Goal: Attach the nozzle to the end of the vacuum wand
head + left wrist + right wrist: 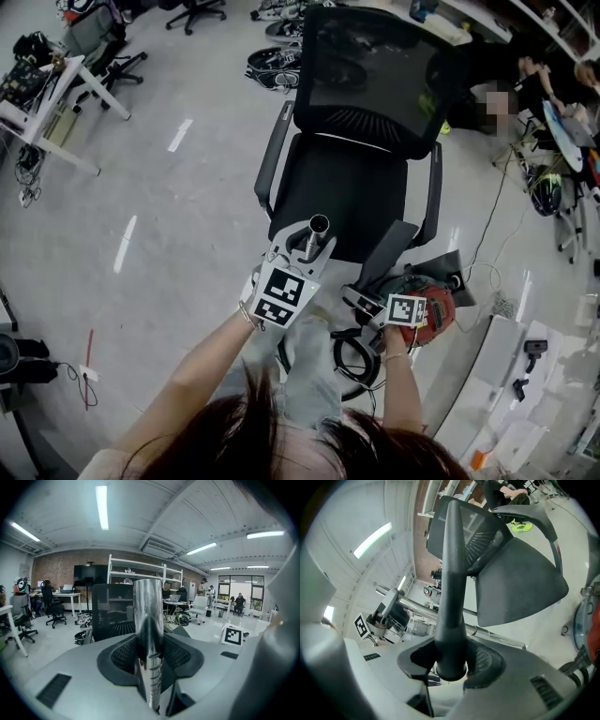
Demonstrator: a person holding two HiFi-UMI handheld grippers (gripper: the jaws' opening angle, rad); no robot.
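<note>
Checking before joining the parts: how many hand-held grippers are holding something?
2. The left hand-held gripper clamps the metal wand; the right hand-held gripper clamps the black nozzle.

wand (318,226): lower end behind left gripper (302,255) | vacuum (439,314): partly hidden

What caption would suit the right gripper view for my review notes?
Right claw grips the black nozzle, with the chrome vacuum wand and an office chair beyond it.
</note>
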